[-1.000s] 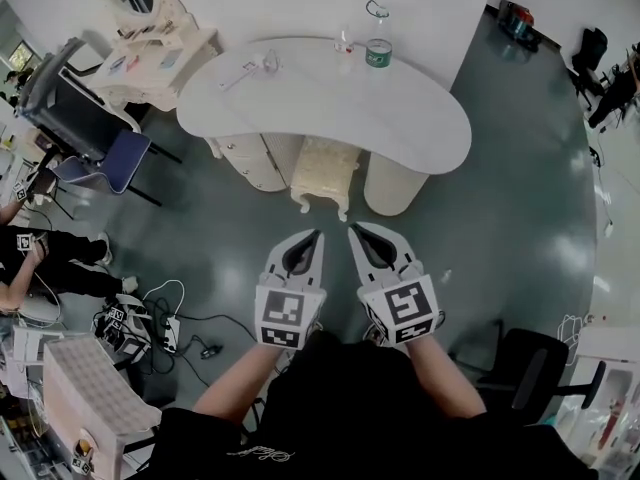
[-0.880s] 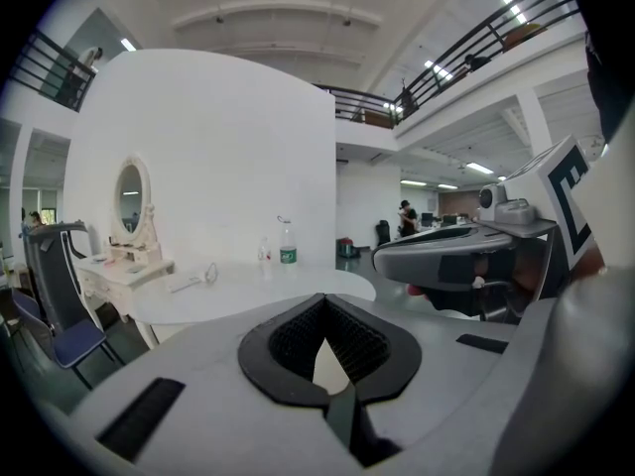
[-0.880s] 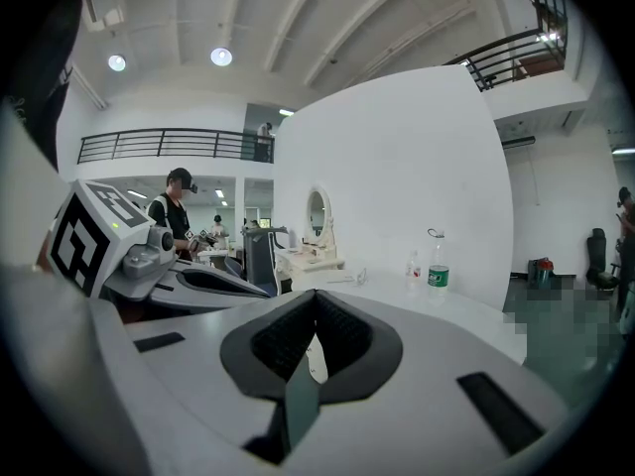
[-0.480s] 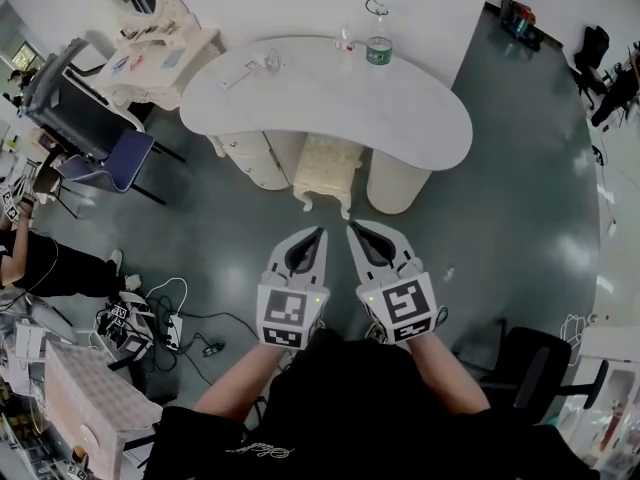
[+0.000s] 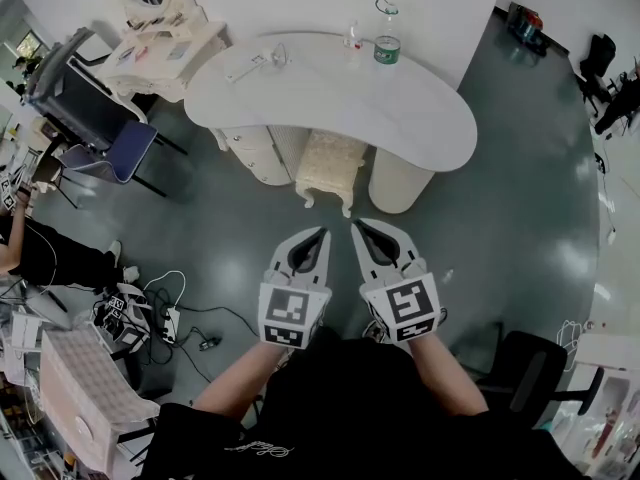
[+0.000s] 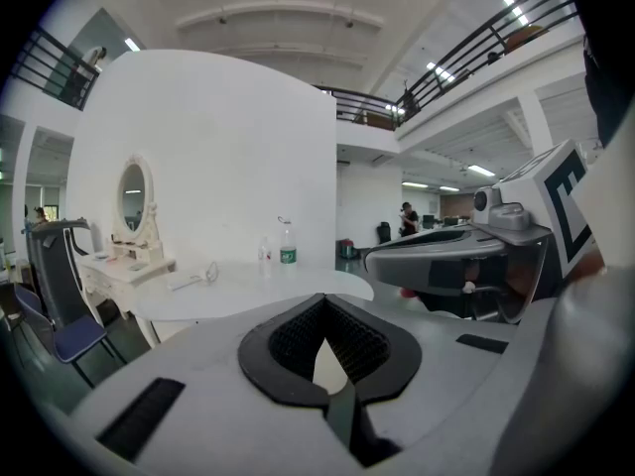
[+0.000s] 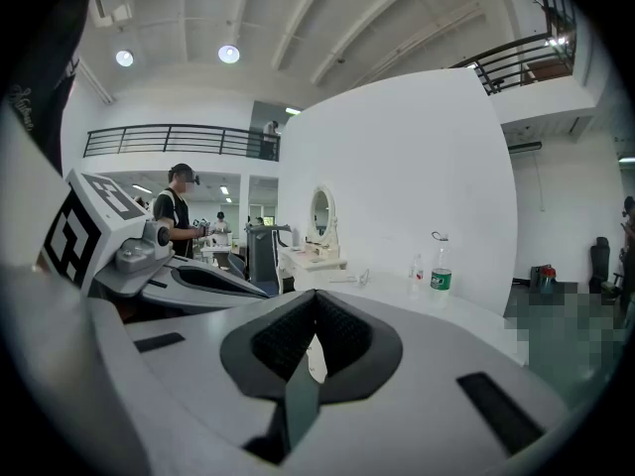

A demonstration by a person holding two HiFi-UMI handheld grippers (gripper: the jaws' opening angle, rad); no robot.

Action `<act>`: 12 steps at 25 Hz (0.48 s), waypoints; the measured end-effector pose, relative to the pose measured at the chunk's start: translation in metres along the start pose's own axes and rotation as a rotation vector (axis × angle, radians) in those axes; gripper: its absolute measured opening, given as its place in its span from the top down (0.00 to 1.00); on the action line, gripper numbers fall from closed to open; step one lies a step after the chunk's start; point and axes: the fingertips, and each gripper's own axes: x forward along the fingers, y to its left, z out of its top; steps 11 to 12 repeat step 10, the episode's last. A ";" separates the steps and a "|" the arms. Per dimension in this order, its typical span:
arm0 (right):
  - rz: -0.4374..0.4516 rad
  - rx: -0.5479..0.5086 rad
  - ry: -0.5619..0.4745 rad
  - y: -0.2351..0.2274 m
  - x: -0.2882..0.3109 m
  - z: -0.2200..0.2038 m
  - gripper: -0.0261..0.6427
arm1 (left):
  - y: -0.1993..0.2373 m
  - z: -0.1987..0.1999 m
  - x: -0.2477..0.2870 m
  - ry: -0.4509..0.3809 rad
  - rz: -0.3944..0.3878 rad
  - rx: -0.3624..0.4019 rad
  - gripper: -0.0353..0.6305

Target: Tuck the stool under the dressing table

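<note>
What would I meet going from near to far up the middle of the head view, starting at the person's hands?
Left hand-held gripper and right hand-held gripper side by side, both shut and empty → cream stool, its far end under the top → white dressing table → green-labelled bottle near the far edge.

**A:** anything actually move?

**B:** just the person (image 5: 40,258) at the left edge, shifted back a bit. head cam drifted too, so the dressing table (image 5: 330,98) sits slightly further right in view.
</note>
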 end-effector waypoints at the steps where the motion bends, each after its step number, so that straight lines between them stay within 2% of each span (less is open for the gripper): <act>1: 0.000 -0.001 -0.001 0.000 0.000 0.000 0.95 | 0.000 0.000 0.000 0.001 -0.001 0.000 0.94; 12: -0.012 -0.006 -0.001 -0.003 0.001 0.001 0.95 | 0.002 0.002 0.002 0.001 -0.002 0.000 0.94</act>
